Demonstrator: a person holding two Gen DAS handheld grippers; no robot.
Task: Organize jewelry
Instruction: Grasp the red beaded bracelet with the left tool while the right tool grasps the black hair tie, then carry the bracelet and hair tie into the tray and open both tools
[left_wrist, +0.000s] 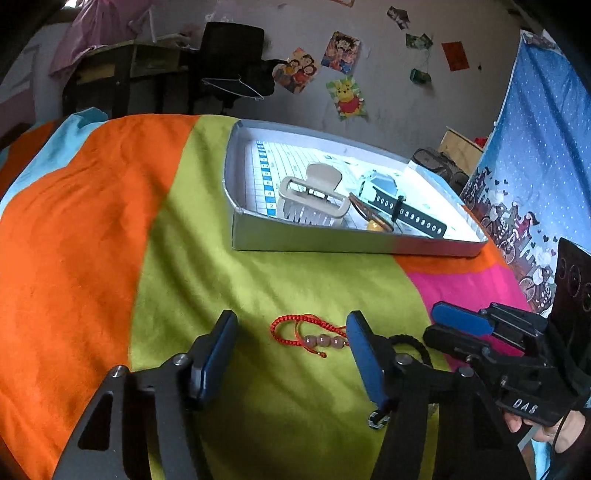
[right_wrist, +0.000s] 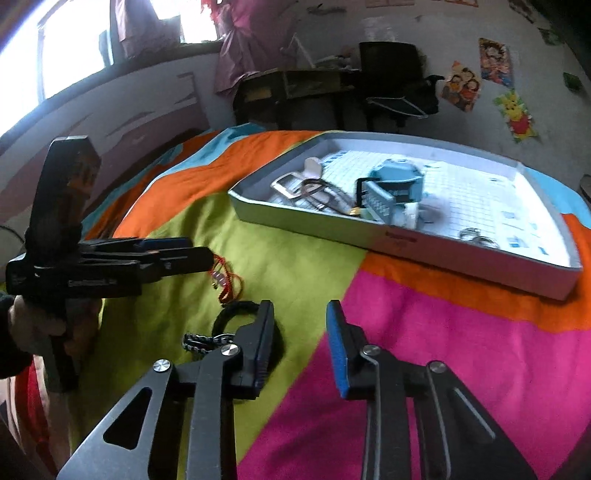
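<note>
Left wrist view: your left gripper (left_wrist: 291, 350) stands spread with the red cord bracelet (left_wrist: 308, 334) between its blue pads (left_wrist: 360, 354), lower centre, untouched on the green blanket (left_wrist: 258, 280). Come down squarely and pinch at the beads, not the loose loop. Your right gripper (right_wrist: 297, 332) is part-spread and empty, its left finger over the black bracelet (right_wrist: 231, 314). Farther up, the tray (left_wrist: 314, 242) holds a hair claw (left_wrist: 314, 199) and watch (left_wrist: 399, 206).

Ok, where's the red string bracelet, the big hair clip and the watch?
Red string bracelet (left_wrist: 323, 339): left wrist view, on its middle bead.
Hair clip (left_wrist: 314, 201): left wrist view, on its beige top bar, inside the box.
Watch (left_wrist: 410, 214): left wrist view, on its dark holed strap, inside the box.
</note>
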